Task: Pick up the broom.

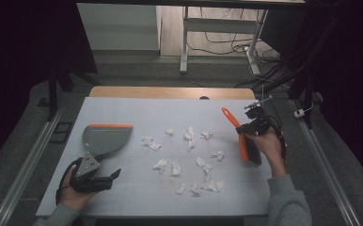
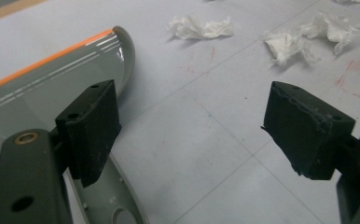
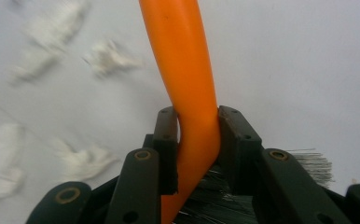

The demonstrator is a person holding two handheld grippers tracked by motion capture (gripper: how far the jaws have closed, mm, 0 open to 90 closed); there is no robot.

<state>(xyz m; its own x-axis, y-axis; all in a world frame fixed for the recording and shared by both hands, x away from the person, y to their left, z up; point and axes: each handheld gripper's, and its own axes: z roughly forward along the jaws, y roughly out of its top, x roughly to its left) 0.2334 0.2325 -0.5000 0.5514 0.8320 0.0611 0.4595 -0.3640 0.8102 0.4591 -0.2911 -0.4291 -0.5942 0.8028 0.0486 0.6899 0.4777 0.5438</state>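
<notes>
Right claw (image 3: 194, 140) clenched on the orange brush (image 1: 242, 141), lifted above the counter's (image 1: 123, 197) right side.
The brush looked light and stiff, its smooth handle (image 3: 183, 60) likely slippery; the grip sat low, by the bristles (image 3: 308, 163). The left claw (image 2: 192, 135) stood released beside the dustpan (image 1: 105, 137). Paper scraps (image 1: 189, 162) blurred; the brush head was cut off.

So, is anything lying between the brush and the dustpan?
Yes: crumpled paper scraps are scattered across the table between the brush, clamped in the right gripper, and the dustpan.
</notes>
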